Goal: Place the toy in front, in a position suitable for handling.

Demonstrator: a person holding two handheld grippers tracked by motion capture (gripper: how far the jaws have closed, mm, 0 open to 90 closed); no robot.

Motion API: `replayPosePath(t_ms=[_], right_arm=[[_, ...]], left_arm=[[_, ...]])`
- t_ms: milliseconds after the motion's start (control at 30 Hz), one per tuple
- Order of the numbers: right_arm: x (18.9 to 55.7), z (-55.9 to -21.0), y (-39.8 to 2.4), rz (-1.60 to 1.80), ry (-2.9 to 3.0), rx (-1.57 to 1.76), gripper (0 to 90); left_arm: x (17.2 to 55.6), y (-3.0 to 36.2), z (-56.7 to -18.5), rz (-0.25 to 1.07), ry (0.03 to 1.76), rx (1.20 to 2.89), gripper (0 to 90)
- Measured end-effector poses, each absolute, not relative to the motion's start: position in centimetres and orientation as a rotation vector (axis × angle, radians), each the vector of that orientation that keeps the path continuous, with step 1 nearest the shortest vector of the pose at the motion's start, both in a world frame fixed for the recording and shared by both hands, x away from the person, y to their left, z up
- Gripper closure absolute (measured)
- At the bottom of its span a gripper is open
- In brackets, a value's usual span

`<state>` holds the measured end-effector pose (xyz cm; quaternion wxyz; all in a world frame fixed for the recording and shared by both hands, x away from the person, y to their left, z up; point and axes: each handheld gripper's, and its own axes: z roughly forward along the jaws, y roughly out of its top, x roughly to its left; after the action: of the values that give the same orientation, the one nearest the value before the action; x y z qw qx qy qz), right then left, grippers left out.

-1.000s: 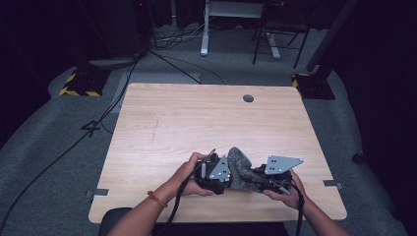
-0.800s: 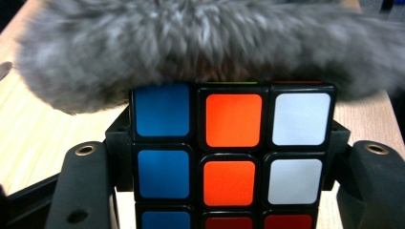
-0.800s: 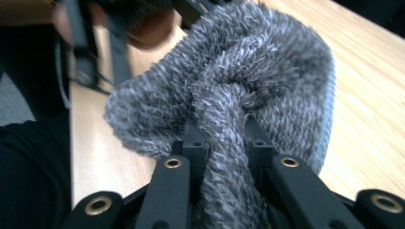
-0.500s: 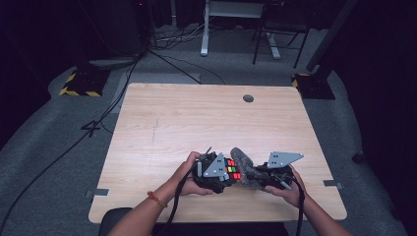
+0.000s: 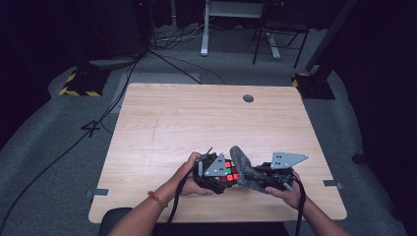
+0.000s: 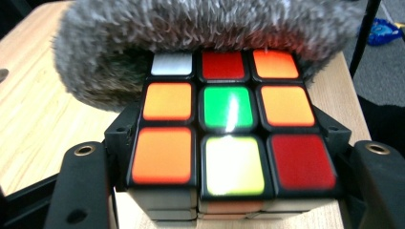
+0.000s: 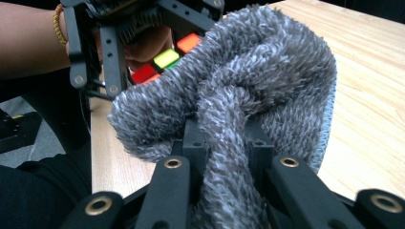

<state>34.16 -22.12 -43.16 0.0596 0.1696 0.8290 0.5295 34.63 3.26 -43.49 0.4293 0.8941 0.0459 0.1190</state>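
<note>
Grey fuzzy cloth point(image 5: 244, 169), clenched in your right tongs point(image 5: 259, 176) low in the frame, has slid off the cube point(image 5: 227, 171) your left tongs point(image 5: 216, 173) grip, so wiping seems underway above the desk point(image 5: 196, 118).

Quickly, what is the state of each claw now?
Left claw: closed on the puzzle cube.
Right claw: closed on the grey cloth.

left gripper point(image 5: 216, 173): black frame, grey three-corner plate with small holes, black cable | right gripper point(image 5: 263, 177): black, grey plate, black cable | jaws: black bars with brass screw rings | left wrist: orange bead band point(image 5: 157, 198) | arms: no sleeves
</note>
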Motion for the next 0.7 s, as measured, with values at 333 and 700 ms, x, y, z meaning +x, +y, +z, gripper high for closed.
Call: replayPosePath(t_ms=[333, 700], right_arm=[[33.6, -42.6, -21.0, 1.577, 2.5, 0.458, 77.0], [34.0, -43.6, -21.3, 1.417, 2.522, 0.508, 76.9]], left_arm=[[34.3, 2.1, -44.0, 0.335, 0.112, 2.318, 33.0], [34.4, 3.0, -42.9, 0.369, 0.126, 2.267, 33.3]])
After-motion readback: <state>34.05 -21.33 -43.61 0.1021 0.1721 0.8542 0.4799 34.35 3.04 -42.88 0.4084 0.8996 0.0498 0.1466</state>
